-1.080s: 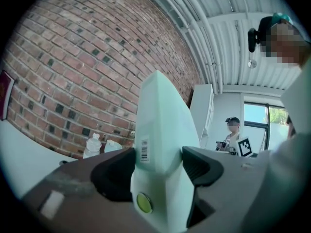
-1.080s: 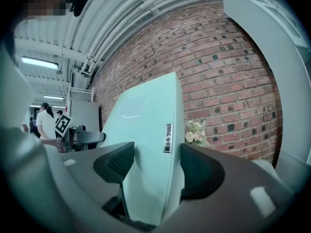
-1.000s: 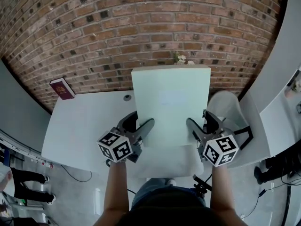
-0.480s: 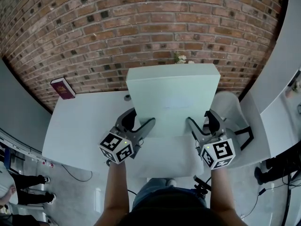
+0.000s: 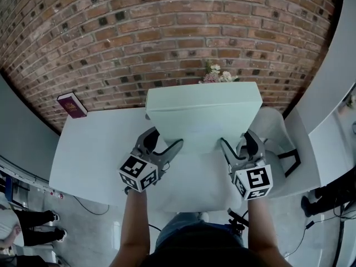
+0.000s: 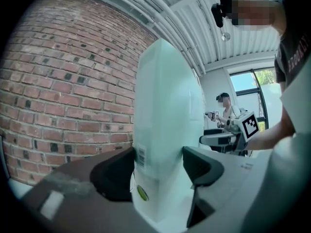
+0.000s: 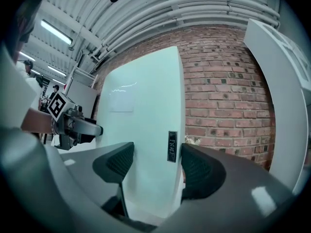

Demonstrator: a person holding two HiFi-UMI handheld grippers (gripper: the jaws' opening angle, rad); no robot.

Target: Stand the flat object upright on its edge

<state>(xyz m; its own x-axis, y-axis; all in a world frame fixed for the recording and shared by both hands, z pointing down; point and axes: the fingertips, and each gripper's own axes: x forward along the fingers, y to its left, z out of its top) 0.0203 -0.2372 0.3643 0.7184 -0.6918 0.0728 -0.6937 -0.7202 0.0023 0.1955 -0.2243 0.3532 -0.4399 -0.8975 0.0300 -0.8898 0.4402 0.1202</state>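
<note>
The box [image 5: 203,113] is nearly upright at mid-table [image 5: 94,149], and the left gripper [image 5: 164,142] and right gripper [image 5: 238,143] each clamp a side edge. Probably left: square it up and let go. A book [image 5: 72,105] at the table's far-left corner and flowers [image 5: 216,75] beyond its far edge block nothing.

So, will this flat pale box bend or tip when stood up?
Probably stiff: the flat box shows straight faces between the left gripper and the right gripper. Likely tippy: it is thin for its height.
</note>
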